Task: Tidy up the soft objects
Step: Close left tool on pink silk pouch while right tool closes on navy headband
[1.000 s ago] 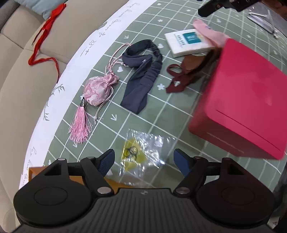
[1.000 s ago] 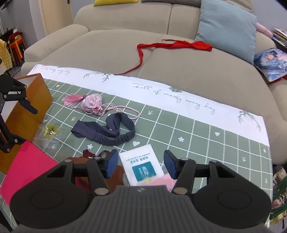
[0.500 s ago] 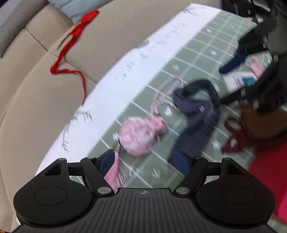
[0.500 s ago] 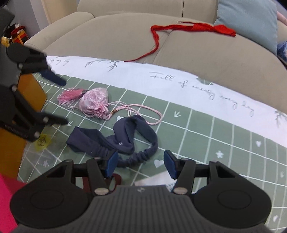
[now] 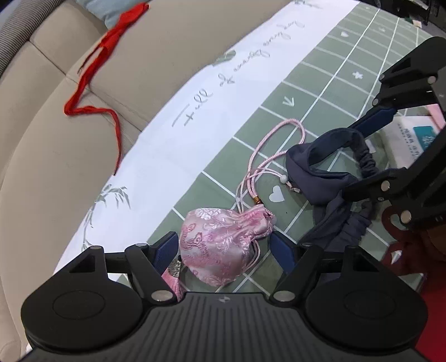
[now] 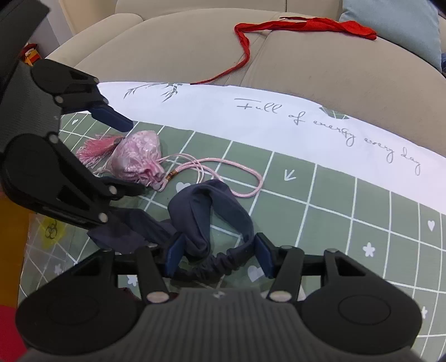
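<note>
A pink brocade pouch (image 5: 223,245) with a tassel and a long pink cord lies on the green checked tablecloth (image 5: 320,92). My left gripper (image 5: 224,249) points down over it, open, with one finger on each side of the pouch and the pads apart from it. A navy headband (image 6: 206,222) lies crumpled beside the pouch. My right gripper (image 6: 218,253) is open around the headband's elastic end; its fingers straddle the fabric without squeezing it. In the right wrist view the pouch (image 6: 139,153) sits between the left gripper's fingers (image 6: 114,119).
A red ribbon (image 6: 278,26) trails over the beige sofa behind the table. A white packet (image 5: 412,139), a dark red cloth (image 5: 404,250) and a red box (image 5: 434,320) lie to the right. A clear bag (image 6: 50,231) and an orange box (image 6: 11,236) are at the left.
The left gripper moved from above the clear bag to down around the pink pouch. The right gripper moved forward and down from the white packet to the navy headband.
</note>
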